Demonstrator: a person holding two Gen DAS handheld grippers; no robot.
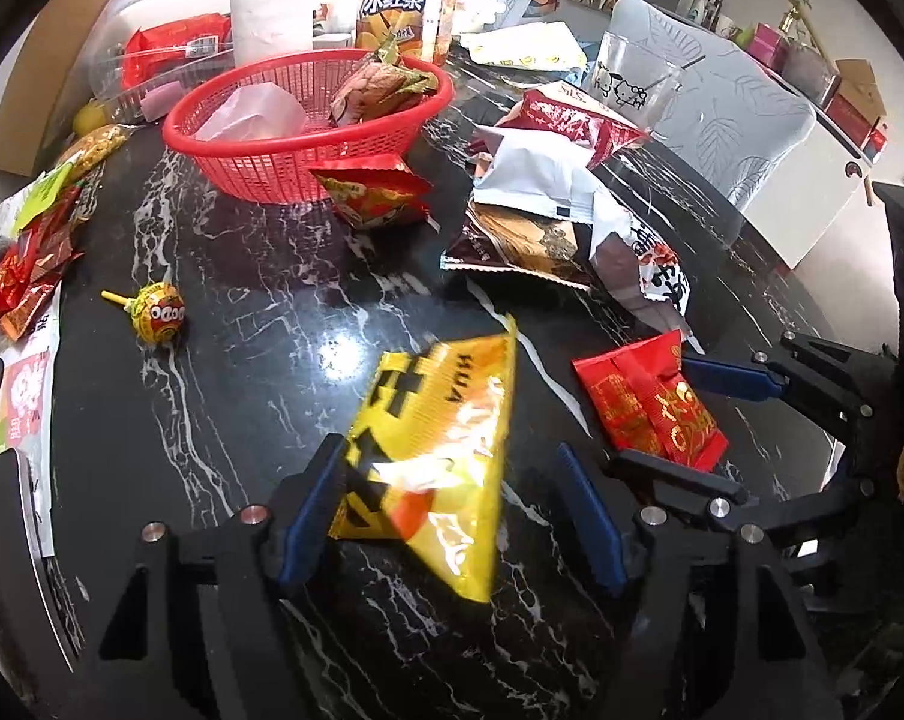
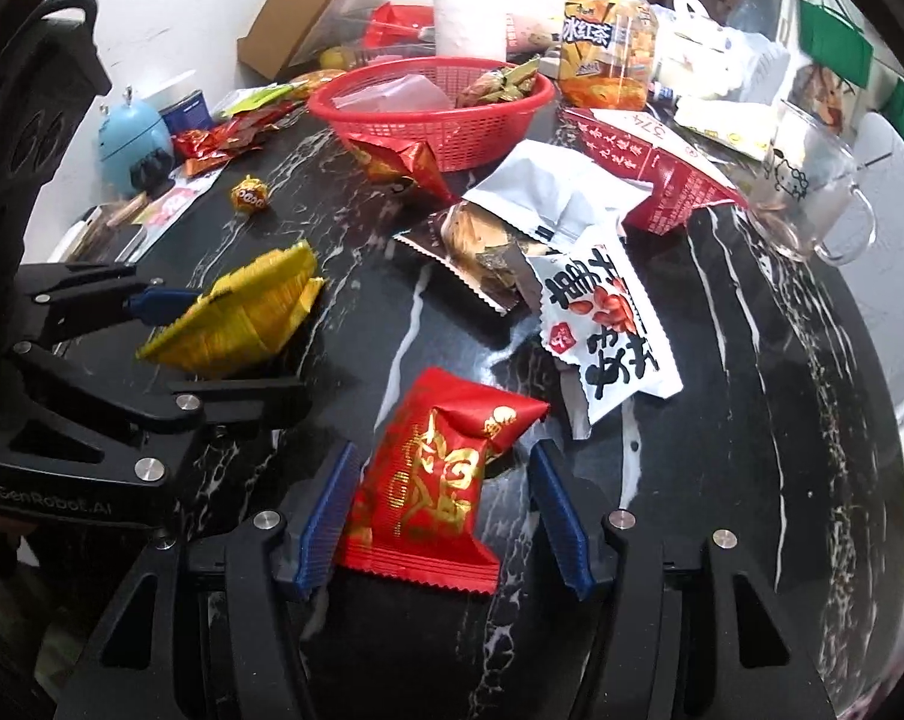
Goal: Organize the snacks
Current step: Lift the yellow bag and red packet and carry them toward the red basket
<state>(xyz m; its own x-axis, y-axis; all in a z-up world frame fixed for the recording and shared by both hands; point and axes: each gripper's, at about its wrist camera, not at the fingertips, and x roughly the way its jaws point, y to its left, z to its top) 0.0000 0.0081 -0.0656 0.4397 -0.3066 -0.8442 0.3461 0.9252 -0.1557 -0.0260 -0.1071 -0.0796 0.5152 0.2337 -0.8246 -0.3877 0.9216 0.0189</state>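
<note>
Yellow snack packet (image 1: pixel 434 468) lies between the half-open left gripper (image 1: pixel 446 516) pads, long axis pointing away toward the red basket (image 1: pixel 284 138). Right gripper (image 2: pixel 440 516), equally parted, straddles the red packet (image 2: pixel 434 474); neither is pinched. Only the right view shows the yellow packet's crumpled edge.

Black white-veined marble table (image 1: pixel 260 276) — pale leaf-patterned chair (image 1: pixel 745 114) beside it, white wall (image 2: pixel 170 30) behind.

- Left gripper (image 1: pixel 452 510) stands parted around a yellow snack packet (image 1: pixel 434 468).
- Red packet (image 1: pixel 649 402) just right of it.
- Red basket (image 1: pixel 260 162) well ahead.
</note>
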